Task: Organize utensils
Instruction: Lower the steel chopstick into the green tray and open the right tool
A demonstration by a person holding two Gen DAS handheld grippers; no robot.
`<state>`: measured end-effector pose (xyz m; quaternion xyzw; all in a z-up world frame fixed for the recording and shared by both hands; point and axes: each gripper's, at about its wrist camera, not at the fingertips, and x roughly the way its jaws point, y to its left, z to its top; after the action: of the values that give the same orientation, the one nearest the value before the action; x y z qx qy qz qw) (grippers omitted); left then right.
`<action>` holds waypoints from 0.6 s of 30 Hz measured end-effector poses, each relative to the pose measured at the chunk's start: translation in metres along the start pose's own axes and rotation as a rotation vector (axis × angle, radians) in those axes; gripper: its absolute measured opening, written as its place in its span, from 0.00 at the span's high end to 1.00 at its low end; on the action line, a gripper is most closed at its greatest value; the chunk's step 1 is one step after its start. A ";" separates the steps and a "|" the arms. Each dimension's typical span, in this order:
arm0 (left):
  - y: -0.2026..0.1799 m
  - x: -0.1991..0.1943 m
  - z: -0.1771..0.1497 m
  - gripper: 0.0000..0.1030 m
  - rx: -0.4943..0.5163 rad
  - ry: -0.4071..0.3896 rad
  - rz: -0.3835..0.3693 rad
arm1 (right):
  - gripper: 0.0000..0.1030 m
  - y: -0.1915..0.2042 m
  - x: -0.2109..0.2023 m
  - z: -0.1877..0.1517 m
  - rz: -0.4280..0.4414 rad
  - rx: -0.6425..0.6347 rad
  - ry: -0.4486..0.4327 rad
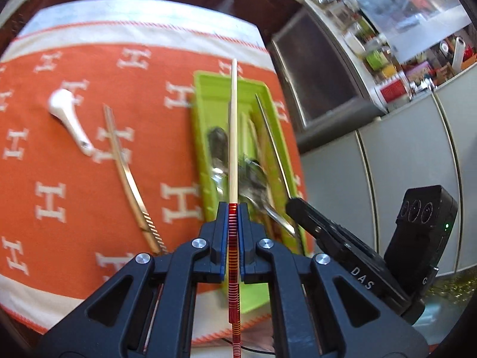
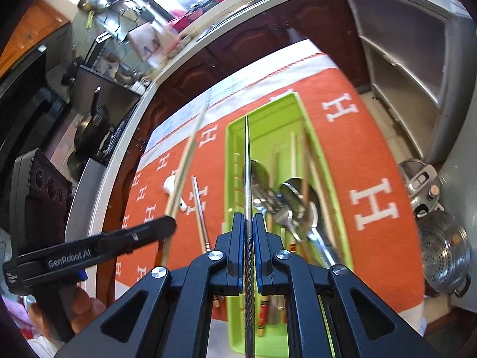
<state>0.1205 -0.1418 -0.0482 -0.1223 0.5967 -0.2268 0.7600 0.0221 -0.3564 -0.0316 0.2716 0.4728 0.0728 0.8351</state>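
Note:
My left gripper (image 1: pixel 233 208) is shut on a pale wooden chopstick (image 1: pixel 234 125) with a red striped handle, held above the green tray (image 1: pixel 202 101). My right gripper (image 2: pixel 248 219) is shut on a metal chopstick (image 2: pixel 247 164) with a twisted handle, held over the same green tray (image 2: pixel 325 161). The tray holds several spoons and chopsticks (image 2: pixel 295 197). On the orange cloth lie a white ceramic spoon (image 1: pixel 67 113) and a metal chopstick (image 1: pixel 131 185), left of the tray. The right gripper shows in the left wrist view (image 1: pixel 301 208); the left gripper shows in the right wrist view (image 2: pixel 167 226).
The orange cloth with white H letters (image 1: pixel 89 59) covers the table. Steel pots (image 2: pixel 444 247) stand on the floor at the right. Grey cabinets (image 1: pixel 402 155) and a kitchen counter (image 2: pixel 208 29) lie beyond the table.

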 end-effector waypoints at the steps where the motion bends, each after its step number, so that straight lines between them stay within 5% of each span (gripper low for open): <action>1: -0.004 0.005 0.000 0.97 -0.005 0.017 -0.003 | 0.95 -0.003 -0.002 0.000 -0.005 0.007 -0.003; 12: -0.008 0.065 0.016 0.97 -0.144 0.074 0.036 | 0.95 -0.039 -0.001 0.005 -0.041 0.049 0.017; 18: -0.018 0.078 0.031 0.96 -0.075 0.030 0.072 | 0.93 -0.037 0.021 0.018 -0.076 0.027 0.031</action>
<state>0.1612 -0.1987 -0.0983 -0.1258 0.6201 -0.1784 0.7535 0.0433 -0.3867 -0.0595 0.2633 0.4967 0.0387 0.8261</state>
